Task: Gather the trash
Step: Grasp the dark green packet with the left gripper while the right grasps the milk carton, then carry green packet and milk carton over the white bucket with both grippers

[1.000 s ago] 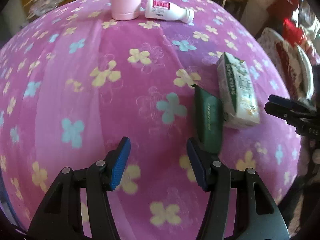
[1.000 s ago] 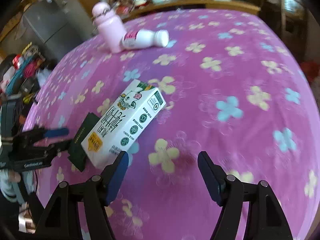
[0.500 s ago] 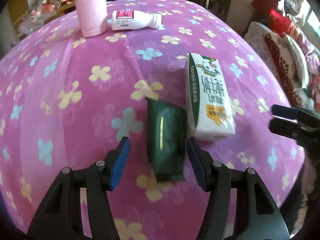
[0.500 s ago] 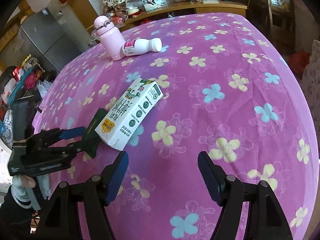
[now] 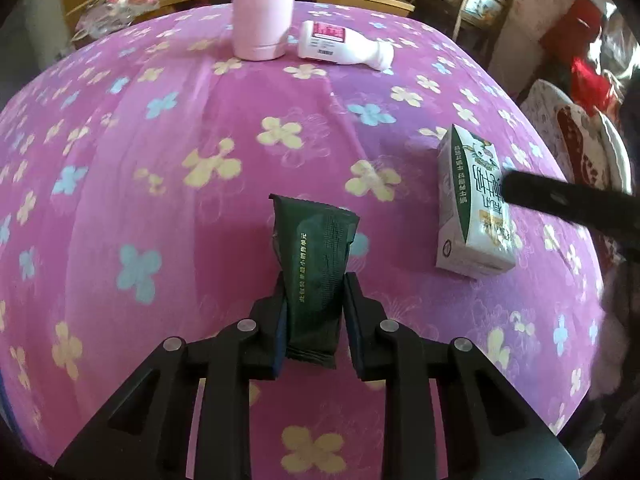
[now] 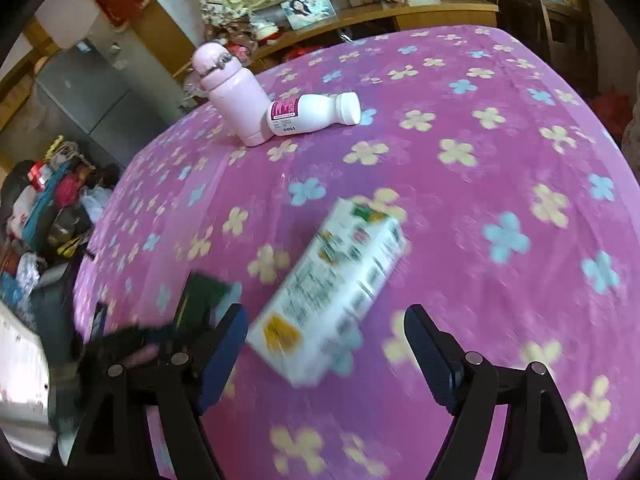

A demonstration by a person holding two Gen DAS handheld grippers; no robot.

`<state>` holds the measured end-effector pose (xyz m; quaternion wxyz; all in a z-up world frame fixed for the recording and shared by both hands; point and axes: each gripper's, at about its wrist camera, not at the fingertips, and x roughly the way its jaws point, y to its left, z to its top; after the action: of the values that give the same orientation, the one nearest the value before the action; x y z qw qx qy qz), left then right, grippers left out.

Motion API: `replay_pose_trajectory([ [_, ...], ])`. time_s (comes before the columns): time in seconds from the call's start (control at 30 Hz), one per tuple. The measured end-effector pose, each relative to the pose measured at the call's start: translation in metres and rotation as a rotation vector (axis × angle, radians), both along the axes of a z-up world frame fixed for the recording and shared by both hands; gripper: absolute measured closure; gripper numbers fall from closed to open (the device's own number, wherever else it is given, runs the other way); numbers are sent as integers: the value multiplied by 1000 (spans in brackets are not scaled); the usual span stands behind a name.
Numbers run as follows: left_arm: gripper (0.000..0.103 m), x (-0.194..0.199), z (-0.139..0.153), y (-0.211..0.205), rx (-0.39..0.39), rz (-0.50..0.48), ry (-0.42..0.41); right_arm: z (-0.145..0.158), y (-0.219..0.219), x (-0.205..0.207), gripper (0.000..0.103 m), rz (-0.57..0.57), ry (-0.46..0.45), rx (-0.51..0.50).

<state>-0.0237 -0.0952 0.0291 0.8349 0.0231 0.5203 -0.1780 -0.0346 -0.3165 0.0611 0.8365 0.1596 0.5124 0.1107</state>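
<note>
My left gripper (image 5: 314, 292) is shut on a dark green snack wrapper (image 5: 316, 256), which stands up between the pads above the pink flowered tablecloth (image 5: 180, 208). A white and green milk carton (image 5: 472, 208) lies on its side to the right. In the right wrist view the carton (image 6: 332, 300) lies just ahead of my open right gripper (image 6: 324, 344), between its fingers' line, and the wrapper (image 6: 200, 300) shows blurred at the left. A white yoghurt bottle (image 5: 340, 46) lies on its side at the far end.
A pink flask (image 5: 262, 12) stands beside the lying bottle; both show in the right wrist view, flask (image 6: 236, 96) and bottle (image 6: 316, 114). The table's edge drops off at the right towards a chair (image 5: 580, 148). Cluttered bags (image 6: 44, 208) lie on the floor at the left.
My left gripper has closed on the green wrapper and lifted it. My right gripper has moved in closer to the milk carton and stays open.
</note>
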Motion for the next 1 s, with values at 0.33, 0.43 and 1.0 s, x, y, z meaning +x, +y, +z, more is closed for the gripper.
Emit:
replay_pose_trajectory([
  [0.33, 69, -11, 3, 9, -27, 40, 2, -26, 44, 18, 37, 230, 90, -141],
  [0.43, 65, -5, 1, 11, -56, 63, 14, -25, 39, 1, 37, 309, 115, -158],
  [1.0, 82, -2, 2, 0, -55, 82, -22, -21, 24, -33, 43, 186, 25, -184],
])
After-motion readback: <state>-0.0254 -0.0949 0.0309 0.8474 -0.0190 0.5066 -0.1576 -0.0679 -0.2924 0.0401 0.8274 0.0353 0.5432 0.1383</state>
